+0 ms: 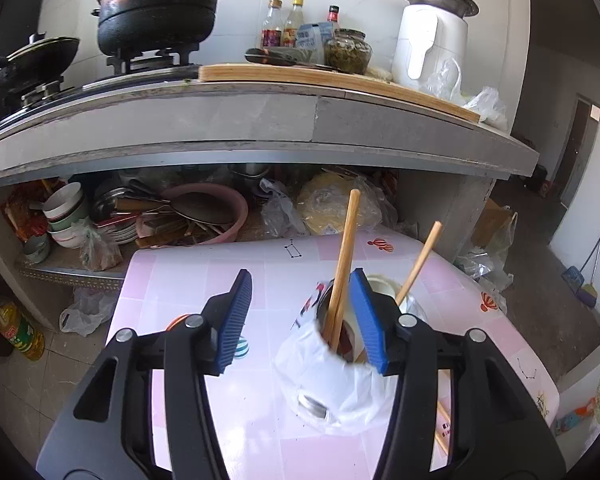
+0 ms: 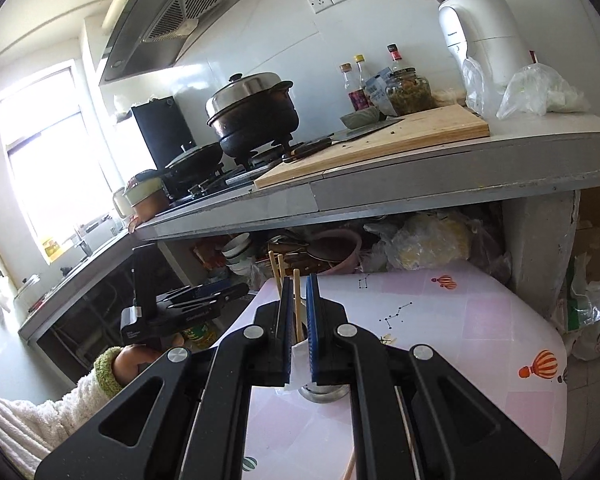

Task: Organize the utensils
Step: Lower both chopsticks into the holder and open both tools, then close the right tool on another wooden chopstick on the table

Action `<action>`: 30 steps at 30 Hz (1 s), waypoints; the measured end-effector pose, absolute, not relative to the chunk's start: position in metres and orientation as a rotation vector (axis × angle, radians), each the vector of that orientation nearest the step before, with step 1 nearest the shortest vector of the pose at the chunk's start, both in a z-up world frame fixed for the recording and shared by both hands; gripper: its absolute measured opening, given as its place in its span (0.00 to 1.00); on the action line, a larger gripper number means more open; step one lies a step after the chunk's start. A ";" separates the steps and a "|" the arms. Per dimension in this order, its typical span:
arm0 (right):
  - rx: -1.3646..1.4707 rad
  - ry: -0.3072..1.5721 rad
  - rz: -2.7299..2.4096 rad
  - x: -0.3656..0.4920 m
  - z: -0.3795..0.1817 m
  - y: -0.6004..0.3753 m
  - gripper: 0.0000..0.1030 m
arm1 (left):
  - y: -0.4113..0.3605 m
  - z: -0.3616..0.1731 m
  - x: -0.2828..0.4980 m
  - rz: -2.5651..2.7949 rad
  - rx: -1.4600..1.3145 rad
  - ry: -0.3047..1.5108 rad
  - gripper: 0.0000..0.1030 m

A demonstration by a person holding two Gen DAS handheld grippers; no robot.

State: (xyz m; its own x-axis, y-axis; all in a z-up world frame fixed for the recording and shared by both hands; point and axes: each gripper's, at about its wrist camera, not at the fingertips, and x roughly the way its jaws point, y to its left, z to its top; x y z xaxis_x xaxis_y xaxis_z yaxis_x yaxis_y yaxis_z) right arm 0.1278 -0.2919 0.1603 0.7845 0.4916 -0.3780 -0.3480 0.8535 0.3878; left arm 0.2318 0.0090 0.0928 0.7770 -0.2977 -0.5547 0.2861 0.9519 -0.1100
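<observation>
Two chopsticks [image 1: 342,268] stand tilted in a bag-wrapped metal holder [image 1: 332,364] on the pink table [image 1: 204,280]. Left gripper [image 1: 300,316] gapes, nothing pinched, right pad beside holder. Right gripper [image 2: 299,328] is closed, apparently empty, above the holder.

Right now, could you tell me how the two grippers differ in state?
The left gripper stands open, its blue pads apart beside the chopsticks in the bag-wrapped holder. The right gripper is shut, its pads nearly together. The left pads grip nothing; whether the right pads pinch anything is unclear. Both share black frames and blue ribbed pads.
</observation>
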 end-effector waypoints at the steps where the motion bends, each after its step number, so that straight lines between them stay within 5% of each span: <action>1: 0.301 0.504 0.450 0.129 0.156 -0.291 0.07 | 0.013 0.093 0.225 -0.313 -0.024 0.595 0.50; 4: 0.291 0.576 0.402 0.138 0.135 -0.297 0.08 | 0.025 0.088 0.203 -0.300 -0.035 0.591 0.54; 8: 0.234 0.718 0.320 0.166 0.082 -0.314 0.37 | 0.042 0.075 0.175 -0.292 -0.060 0.603 0.54; 12: 0.119 0.889 0.227 0.212 0.005 -0.329 0.38 | 0.055 0.059 0.152 -0.282 -0.082 0.624 0.54; 19: -0.008 1.085 0.103 0.279 -0.097 -0.354 0.35 | 0.078 0.035 0.133 -0.215 -0.111 0.677 0.54; 21: 0.006 1.069 0.106 0.279 -0.098 -0.357 0.32 | 0.084 0.031 0.131 -0.198 -0.124 0.685 0.54; 26: 0.016 1.079 0.111 0.280 -0.099 -0.355 0.07 | 0.090 0.023 0.133 -0.175 -0.142 0.702 0.54; 30: 0.046 1.080 0.097 0.279 -0.094 -0.350 0.07 | 0.084 0.023 0.133 -0.184 -0.151 0.695 0.54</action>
State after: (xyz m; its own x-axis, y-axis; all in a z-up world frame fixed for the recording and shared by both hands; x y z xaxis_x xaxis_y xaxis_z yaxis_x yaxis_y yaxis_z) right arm 0.2792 -0.3498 -0.0936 0.4677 0.1013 -0.8781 -0.0568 0.9948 0.0846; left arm 0.1327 0.0841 0.0228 0.7528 -0.2184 -0.6210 0.1182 0.9729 -0.1989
